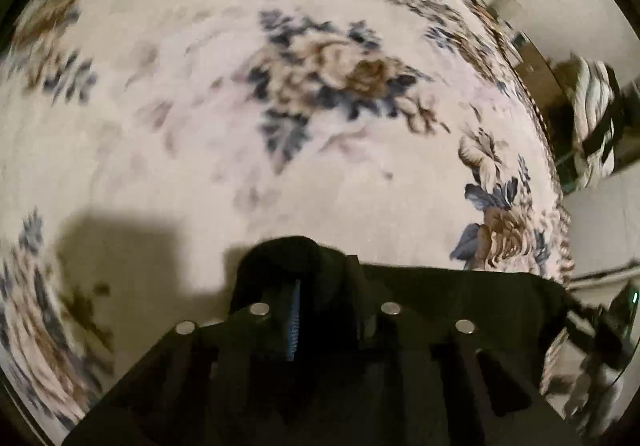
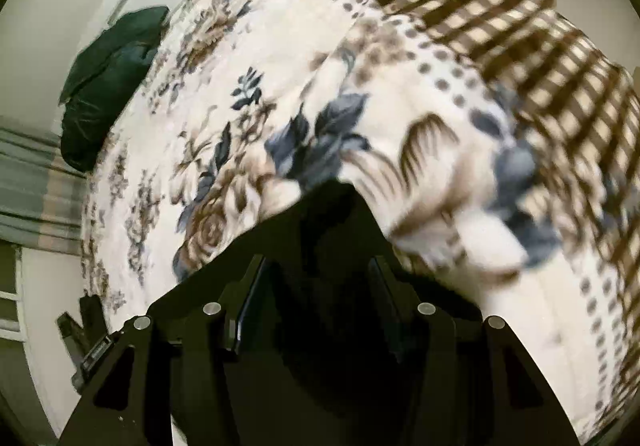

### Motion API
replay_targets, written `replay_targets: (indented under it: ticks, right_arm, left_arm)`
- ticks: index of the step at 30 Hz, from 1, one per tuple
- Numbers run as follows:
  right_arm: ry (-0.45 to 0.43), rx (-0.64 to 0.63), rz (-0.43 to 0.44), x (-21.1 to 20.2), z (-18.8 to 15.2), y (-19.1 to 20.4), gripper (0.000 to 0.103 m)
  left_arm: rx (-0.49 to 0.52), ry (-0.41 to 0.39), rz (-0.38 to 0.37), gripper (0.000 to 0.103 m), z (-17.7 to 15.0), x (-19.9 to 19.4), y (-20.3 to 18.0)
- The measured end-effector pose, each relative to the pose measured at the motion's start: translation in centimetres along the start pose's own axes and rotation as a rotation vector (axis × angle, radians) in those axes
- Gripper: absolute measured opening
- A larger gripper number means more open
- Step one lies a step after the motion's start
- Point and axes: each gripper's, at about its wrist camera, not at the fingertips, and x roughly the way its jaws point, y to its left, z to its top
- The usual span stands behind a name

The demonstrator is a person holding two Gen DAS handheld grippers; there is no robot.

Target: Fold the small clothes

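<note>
A black garment (image 1: 440, 286) hangs between my two grippers above a floral blanket (image 1: 200, 125). My left gripper (image 1: 304, 286) is shut on one end of it; the cloth bunches over the fingers and stretches off to the right. In the right wrist view my right gripper (image 2: 320, 246) is shut on the same black garment (image 2: 328, 213), which rises in a peak between the fingers and hides their tips. The floral blanket (image 2: 240, 65) lies below.
A brown checked blanket (image 2: 500, 25) covers the far right of the bed. A dark green bundle (image 2: 108, 85) lies at the bed's left edge. A white and dark cloth pile (image 1: 592, 117) sits beyond the bed's right edge. Pale floor surrounds the bed.
</note>
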Motion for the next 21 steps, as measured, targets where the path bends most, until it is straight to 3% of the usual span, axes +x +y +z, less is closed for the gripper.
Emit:
replay_targets:
  ticks: [1,2,3,6,9,14,16,17,19,21]
  right_arm:
    - [0.006,-0.009,-0.012,0.6,0.2,0.0,0.053]
    - [-0.004,-0.028,-0.009,1.2,0.6,0.3,0.037]
    - [-0.006,-0.047,-0.012,1.5,0.6,0.4,0.009]
    - [-0.049,-0.089,-0.059,0.9,0.9,1.1,0.007]
    - [-0.086,-0.043,-0.107,0.3,1.0,-0.4,0.002]
    - [-0.046,-0.026,-0.097,1.5,1.5,-1.3,0.003]
    - [-0.005,0.007,-0.018,1.6,1.8,-1.7,0.003]
    - [0.008,0.030,0.017,1.3,1.9,-2.1,0.009]
    - [0.021,0.076,0.096,-0.2,1.9,-3.3,0.035]
    - [-0.015,0.104,0.135,-2.8,0.9,-4.9,0.076]
  left_arm:
    - [0.023,-0.006,0.013,0.014,0.2,0.1,-0.5]
    - [0.034,-0.007,0.020,0.013,0.6,0.3,-0.8]
    - [0.044,-0.007,0.027,0.013,0.9,0.5,-1.0]
    - [0.045,0.000,0.050,0.013,1.6,1.5,-0.6]
    - [0.008,0.028,0.062,0.013,2.4,3.5,0.8]
    - [-0.014,0.079,0.046,0.016,2.8,5.2,1.7]
    - [-0.031,0.089,0.031,0.017,2.7,4.1,1.8]
    - [-0.037,0.088,0.030,0.019,2.6,3.4,1.9]
    - [-0.051,0.060,0.009,0.023,1.7,0.8,1.9]
    - [-0.057,0.035,0.023,0.037,0.6,-1.4,1.7]
